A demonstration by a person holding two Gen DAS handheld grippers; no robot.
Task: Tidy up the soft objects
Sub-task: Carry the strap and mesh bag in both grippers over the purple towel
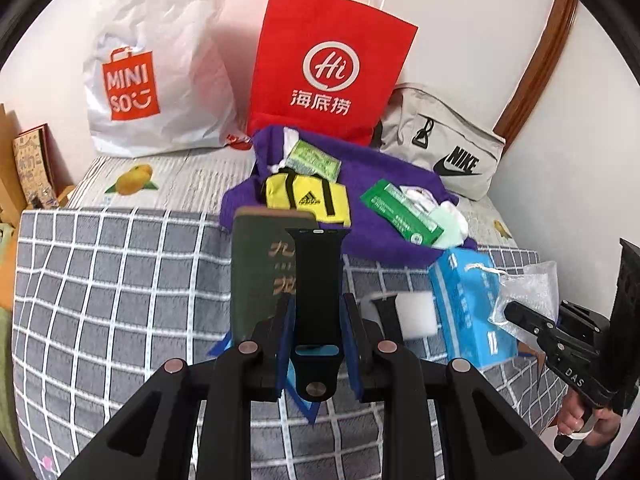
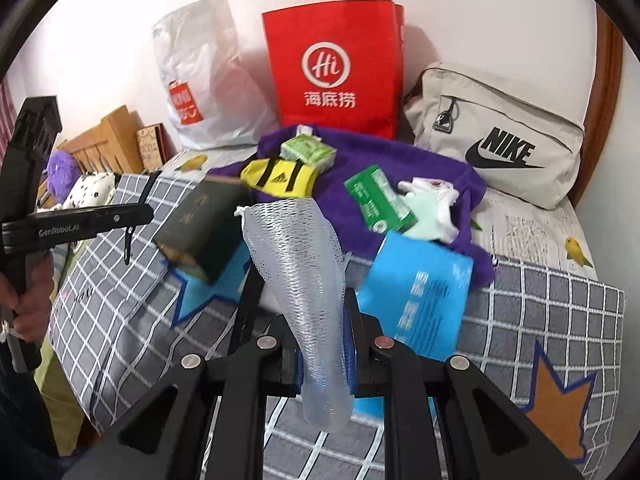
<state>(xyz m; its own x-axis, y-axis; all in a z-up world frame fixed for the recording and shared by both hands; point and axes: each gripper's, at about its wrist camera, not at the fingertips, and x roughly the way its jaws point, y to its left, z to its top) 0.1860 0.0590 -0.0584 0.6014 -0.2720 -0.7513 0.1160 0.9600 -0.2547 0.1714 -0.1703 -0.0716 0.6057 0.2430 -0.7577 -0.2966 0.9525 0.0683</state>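
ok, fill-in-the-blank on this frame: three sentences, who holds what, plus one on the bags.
The left hand-held gripper is shut on a black ____.
The right hand-held gripper is shut on a white ____ pouch.
The paper bag standing between the white plastic bag and the Nike bag is ____.
Missing: watch strap; mesh; red
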